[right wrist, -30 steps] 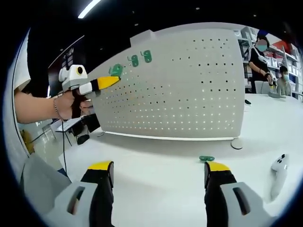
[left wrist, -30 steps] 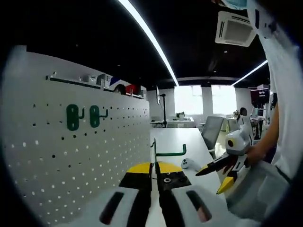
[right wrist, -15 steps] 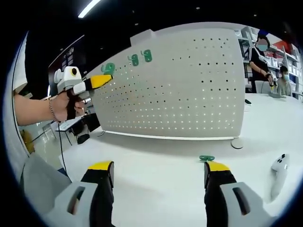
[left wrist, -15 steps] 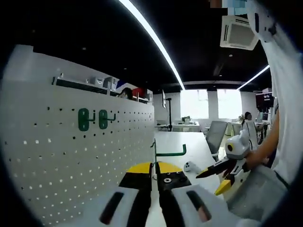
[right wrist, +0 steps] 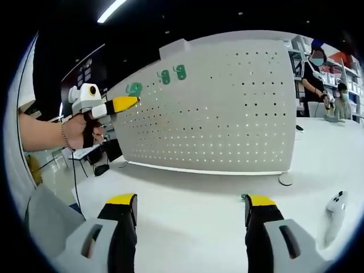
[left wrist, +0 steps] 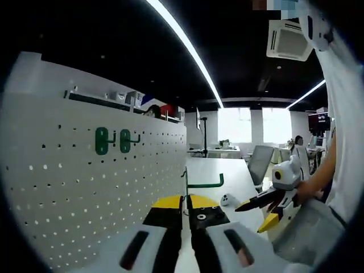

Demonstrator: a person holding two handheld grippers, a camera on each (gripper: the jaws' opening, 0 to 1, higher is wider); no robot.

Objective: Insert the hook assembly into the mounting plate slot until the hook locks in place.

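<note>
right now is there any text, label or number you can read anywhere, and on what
None can be read.
Pegboard: holes and green hooks, no lettering.
Dark wall panel behind the left gripper: pale marks, too small and blurred to read.
Shelf boxes above the pegboard: coloured patches, illegible.
White controller on the table: no visible marking.

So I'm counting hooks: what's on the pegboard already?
Two green hooks hang side by side near the top of the white pegboard. The left tongs hold a third, not yet mounted. The board's back side is hidden.
</note>
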